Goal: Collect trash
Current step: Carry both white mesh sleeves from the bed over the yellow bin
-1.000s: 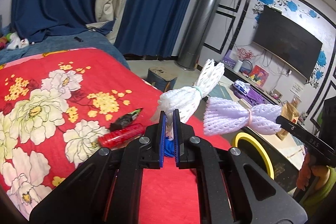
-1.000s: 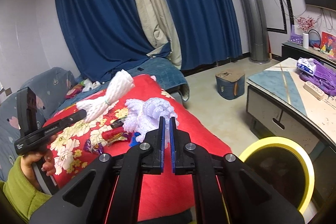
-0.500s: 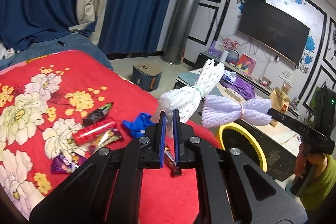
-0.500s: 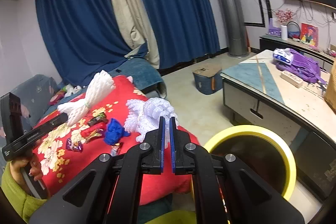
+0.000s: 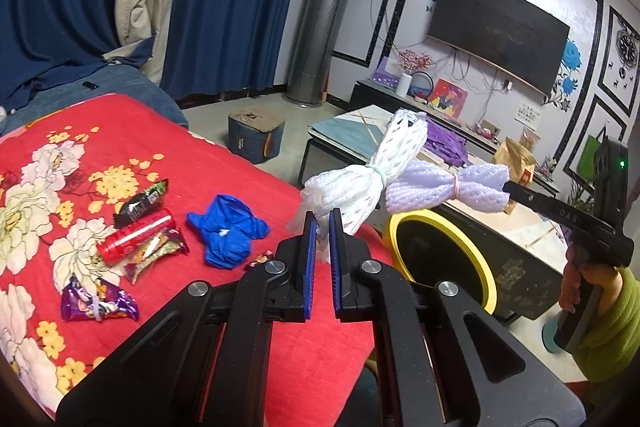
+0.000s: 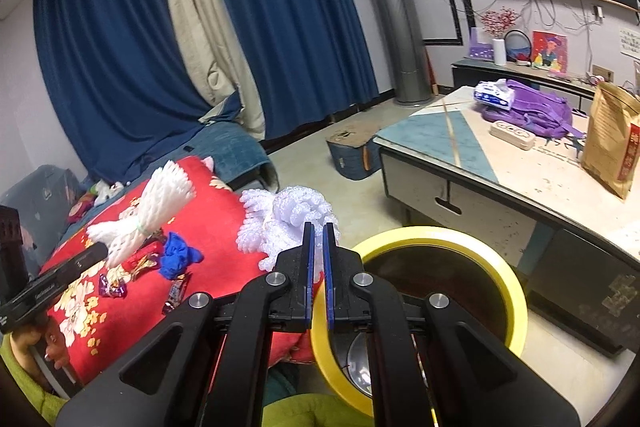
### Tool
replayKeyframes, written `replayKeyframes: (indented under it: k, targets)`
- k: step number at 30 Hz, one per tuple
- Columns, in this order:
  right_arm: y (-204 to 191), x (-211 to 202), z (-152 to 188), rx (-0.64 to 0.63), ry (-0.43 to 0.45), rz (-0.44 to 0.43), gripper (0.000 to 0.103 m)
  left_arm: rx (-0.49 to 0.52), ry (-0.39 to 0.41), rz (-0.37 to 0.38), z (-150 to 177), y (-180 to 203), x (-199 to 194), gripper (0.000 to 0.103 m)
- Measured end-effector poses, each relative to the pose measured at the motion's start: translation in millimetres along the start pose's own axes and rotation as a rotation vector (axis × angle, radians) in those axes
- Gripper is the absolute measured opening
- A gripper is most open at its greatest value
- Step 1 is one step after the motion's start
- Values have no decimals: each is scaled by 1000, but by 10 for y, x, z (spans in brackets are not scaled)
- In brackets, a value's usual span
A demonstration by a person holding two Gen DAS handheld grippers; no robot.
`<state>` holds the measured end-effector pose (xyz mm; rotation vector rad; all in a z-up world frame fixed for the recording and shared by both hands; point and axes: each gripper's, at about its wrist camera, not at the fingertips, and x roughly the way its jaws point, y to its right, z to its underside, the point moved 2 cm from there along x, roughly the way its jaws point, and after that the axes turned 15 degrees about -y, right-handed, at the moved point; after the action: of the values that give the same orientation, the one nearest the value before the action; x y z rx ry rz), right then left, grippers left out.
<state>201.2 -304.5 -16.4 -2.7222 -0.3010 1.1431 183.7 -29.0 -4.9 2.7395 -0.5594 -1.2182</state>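
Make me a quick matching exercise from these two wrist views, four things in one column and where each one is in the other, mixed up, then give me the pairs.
Things:
1. white foam net
2. lilac foam net
3. blue glove
4. yellow-rimmed bin

Places:
A. lying on the red floral blanket
B. on the floor beside the bed
C. clamped in the left gripper
D. clamped in the right gripper

Pairs: 1-C, 2-D, 3-A, 4-B

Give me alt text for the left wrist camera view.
The left gripper grips a white foam net bundle above a red floral bedspread strewn with wrappers. Beside it, the right gripper holds a lavender foam net bundle over a yellow-rimmed bin.
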Motion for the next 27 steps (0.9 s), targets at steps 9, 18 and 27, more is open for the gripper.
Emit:
replayKeyframes:
  k: [9, 18, 27]
  targets:
    - [244, -91, 84, 66, 20, 41, 5, 43, -32, 28, 56, 192, 104, 3]
    - [438, -185, 157, 125, 40, 87, 5, 99, -74, 64, 123, 492, 288, 3]
    - [594, -269, 208, 155, 67, 122, 5, 156, -114, 87, 166, 772, 481, 3]
